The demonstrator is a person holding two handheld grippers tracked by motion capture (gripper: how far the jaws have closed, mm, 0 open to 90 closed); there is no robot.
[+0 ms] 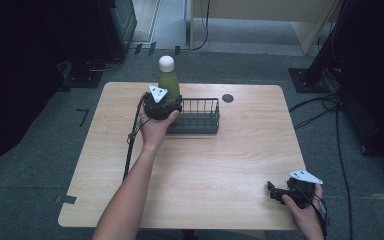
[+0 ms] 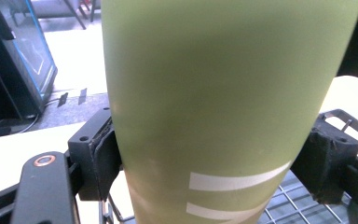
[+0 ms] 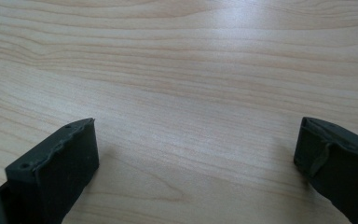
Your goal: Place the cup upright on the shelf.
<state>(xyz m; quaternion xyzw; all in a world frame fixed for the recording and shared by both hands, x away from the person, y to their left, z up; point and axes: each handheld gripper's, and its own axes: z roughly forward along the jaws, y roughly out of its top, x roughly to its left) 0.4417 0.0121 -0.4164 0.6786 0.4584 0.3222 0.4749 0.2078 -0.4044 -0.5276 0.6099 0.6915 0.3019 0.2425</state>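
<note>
A green bottle [image 1: 169,82] with a white round cap stands upright at the left end of a black wire basket [image 1: 200,119] on the far middle of the table. My left gripper [image 1: 161,102] is shut on the bottle's body. In the left gripper view both pads [image 2: 103,150] press against the green bottle [image 2: 214,102], which has white stripes low down, and basket wire shows beneath it. Whether the bottle rests on the basket floor I cannot tell. My right gripper [image 1: 274,191] lies at the table's near right corner, held by a hand. Its jaws stand wide apart over bare wood [image 3: 196,154].
The wooden table [image 1: 220,165] has a small black round disc [image 1: 227,98] behind the basket. A cable trails from the left gripper down the table's left side. Dark equipment and cables surround the table on a grey carpet.
</note>
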